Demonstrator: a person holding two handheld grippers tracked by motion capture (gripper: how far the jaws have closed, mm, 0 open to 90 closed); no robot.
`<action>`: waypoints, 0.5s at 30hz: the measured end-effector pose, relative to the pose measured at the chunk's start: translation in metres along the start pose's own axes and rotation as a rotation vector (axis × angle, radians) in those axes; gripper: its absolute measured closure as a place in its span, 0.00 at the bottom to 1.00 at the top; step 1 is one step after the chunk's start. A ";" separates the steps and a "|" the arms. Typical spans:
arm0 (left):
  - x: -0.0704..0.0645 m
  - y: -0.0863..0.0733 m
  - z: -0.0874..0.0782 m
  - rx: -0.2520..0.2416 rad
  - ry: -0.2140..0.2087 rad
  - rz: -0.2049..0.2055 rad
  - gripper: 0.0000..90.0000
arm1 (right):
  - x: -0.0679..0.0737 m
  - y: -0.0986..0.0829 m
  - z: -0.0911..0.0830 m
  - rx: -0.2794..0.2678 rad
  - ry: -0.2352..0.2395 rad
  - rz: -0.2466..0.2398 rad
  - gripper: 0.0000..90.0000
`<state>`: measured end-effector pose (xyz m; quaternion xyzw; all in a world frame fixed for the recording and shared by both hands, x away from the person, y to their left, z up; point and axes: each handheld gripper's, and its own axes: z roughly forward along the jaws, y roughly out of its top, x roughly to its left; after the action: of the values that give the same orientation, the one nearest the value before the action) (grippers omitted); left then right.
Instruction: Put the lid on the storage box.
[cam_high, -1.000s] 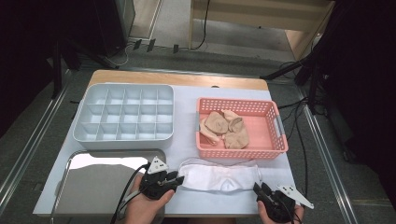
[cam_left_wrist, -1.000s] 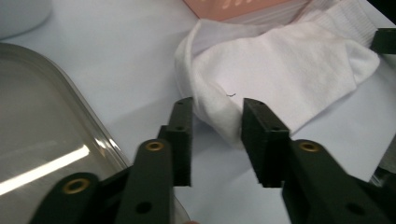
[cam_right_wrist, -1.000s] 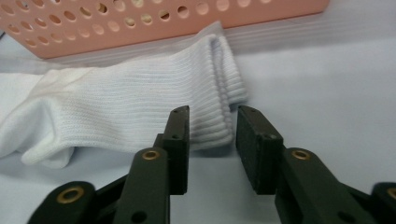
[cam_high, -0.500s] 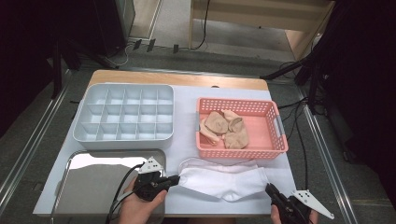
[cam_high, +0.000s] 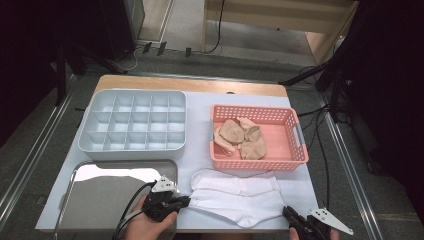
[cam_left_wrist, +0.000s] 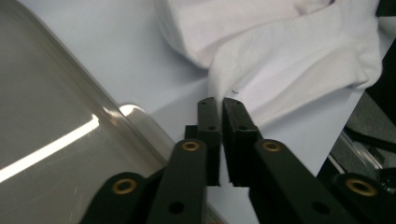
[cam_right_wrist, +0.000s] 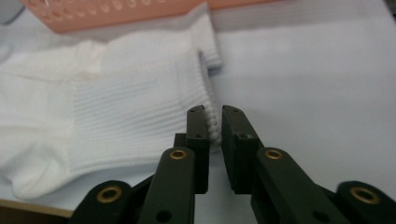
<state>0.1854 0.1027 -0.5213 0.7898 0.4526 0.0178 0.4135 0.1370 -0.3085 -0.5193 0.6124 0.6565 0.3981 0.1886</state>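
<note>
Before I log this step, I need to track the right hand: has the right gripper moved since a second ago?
Yes. In the high view the right gripper has shifted rightward and toward the near table edge, farther from the pink basket.

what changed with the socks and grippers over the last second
The left gripper has drawn back toward the table's near edge, stays shut on the white socks and has pulled their left end with it. The right gripper has dropped back to the near edge; the cuff sits between its slightly parted jaws. The pink basket, divided tray and metal tray stayed put.
</note>
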 end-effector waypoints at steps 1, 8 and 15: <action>0.000 0.001 -0.001 -0.015 -0.003 -0.003 0.83 | -0.001 0.001 -0.002 -0.022 0.003 0.013 0.86; -0.003 0.002 0.007 -0.012 0.001 -0.014 0.76 | 0.003 0.003 0.016 -0.017 0.001 0.013 0.71; -0.006 0.002 0.008 -0.040 0.000 0.008 1.00 | 0.014 0.004 0.017 -0.011 -0.018 -0.046 0.95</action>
<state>0.1859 0.0928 -0.5232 0.7832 0.4491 0.0284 0.4291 0.1494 -0.2903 -0.5231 0.5997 0.6663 0.3919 0.2070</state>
